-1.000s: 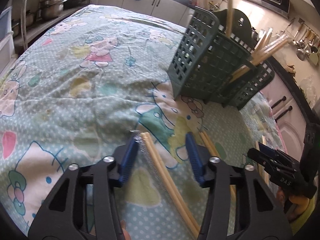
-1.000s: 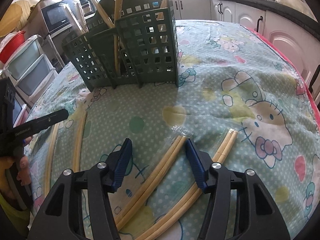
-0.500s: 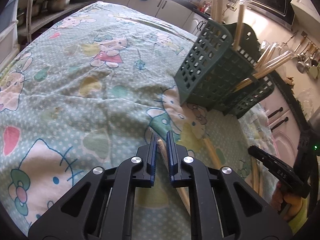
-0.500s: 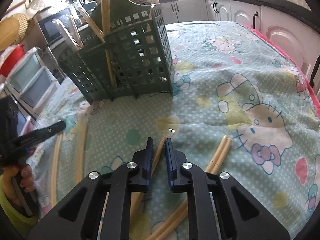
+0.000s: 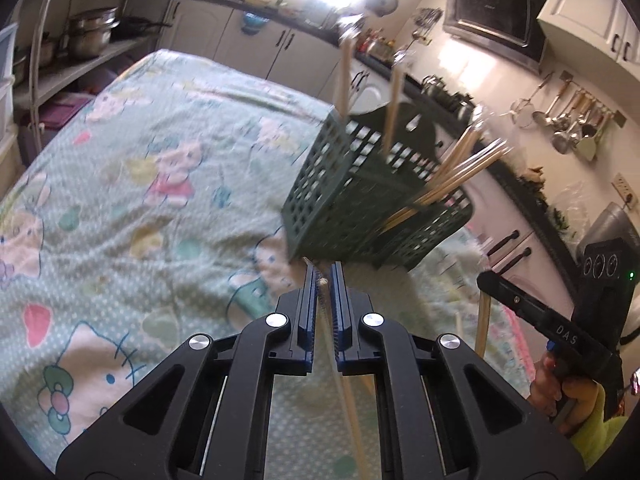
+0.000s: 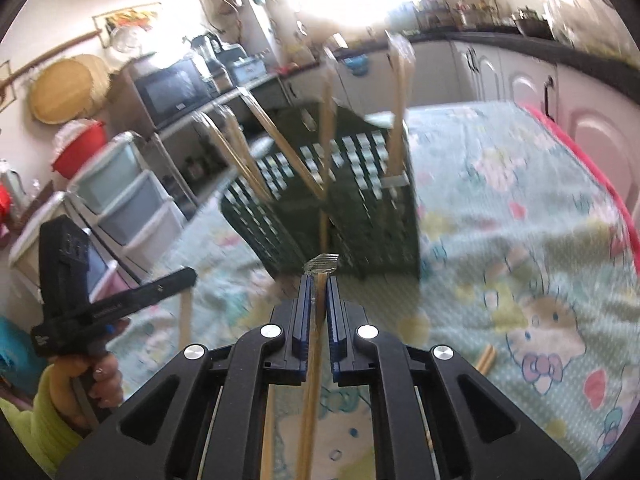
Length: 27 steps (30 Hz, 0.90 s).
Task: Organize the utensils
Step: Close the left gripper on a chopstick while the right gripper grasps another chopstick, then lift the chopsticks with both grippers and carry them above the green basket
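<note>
Two grippers, each clamped on a pair of pale wooden chopsticks in a clear plastic sleeve! On the left, the left black two-finger gripper (image 5: 323, 276) has its blue pads nearly together on its wrapped pair (image 5: 347, 392), which trails back and down under the fingers, the tip poking out just past them. Straight ahead stands the dark green lattice plastic utensil basket (image 5: 352, 200) on the cartoon-cat patterned tablecloth (image 5: 132, 200), several chopsticks already upright inside. Over to the right, the right black gripper (image 6: 318, 282) has just been closing and now pinches its own sleeved pair (image 6: 311, 392), the crinkled sleeve end sticking out beyond the fingertips, basket just beyond. Another pair (image 6: 485, 358) lies on the cloth at right.
</note>
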Each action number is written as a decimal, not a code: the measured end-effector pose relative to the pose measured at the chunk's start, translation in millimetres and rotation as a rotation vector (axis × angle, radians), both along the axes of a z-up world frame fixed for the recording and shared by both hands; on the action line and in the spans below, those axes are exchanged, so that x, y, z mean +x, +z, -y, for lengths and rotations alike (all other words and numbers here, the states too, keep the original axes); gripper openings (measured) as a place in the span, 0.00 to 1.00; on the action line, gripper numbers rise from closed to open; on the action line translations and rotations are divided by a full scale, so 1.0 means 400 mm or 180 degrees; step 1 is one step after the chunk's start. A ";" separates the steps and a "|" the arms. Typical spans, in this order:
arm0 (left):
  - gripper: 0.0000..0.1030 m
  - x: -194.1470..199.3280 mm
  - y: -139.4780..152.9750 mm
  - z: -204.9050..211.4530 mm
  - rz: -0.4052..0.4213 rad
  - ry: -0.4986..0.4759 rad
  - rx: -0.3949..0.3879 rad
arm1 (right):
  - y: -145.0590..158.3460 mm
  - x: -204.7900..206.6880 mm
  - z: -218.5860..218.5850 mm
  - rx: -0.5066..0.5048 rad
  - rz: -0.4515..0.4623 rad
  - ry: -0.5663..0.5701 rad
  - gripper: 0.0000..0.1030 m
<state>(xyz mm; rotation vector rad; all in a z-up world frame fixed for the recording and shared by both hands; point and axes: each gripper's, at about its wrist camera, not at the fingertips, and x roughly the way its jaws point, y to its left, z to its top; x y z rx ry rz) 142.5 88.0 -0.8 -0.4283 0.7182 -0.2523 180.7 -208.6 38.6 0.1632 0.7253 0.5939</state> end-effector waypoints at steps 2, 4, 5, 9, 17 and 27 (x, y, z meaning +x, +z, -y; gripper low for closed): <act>0.04 -0.003 0.021 0.006 0.0068 -0.0020 0.0001 | 0.026 -0.005 -0.002 0.0032 0.0092 0.0028 0.07; 0.03 -0.006 0.045 0.011 0.0148 -0.0042 -0.0008 | 0.056 -0.010 -0.002 0.0055 0.0192 0.0044 0.07; 0.03 -0.008 0.058 0.014 0.0193 -0.0058 -0.0009 | 0.069 -0.013 -0.001 0.0074 0.0233 0.0046 0.07; 0.03 -0.015 0.101 0.027 0.0340 -0.0098 -0.0014 | 0.105 -0.020 0.009 0.0131 0.0359 0.0039 0.07; 0.03 -0.019 0.173 0.046 0.0597 -0.0148 -0.0039 | 0.150 -0.039 0.041 0.0232 0.0536 -0.0043 0.07; 0.03 -0.006 0.232 0.077 0.0800 -0.0236 0.0007 | 0.185 -0.059 0.083 0.0297 0.0710 -0.0207 0.07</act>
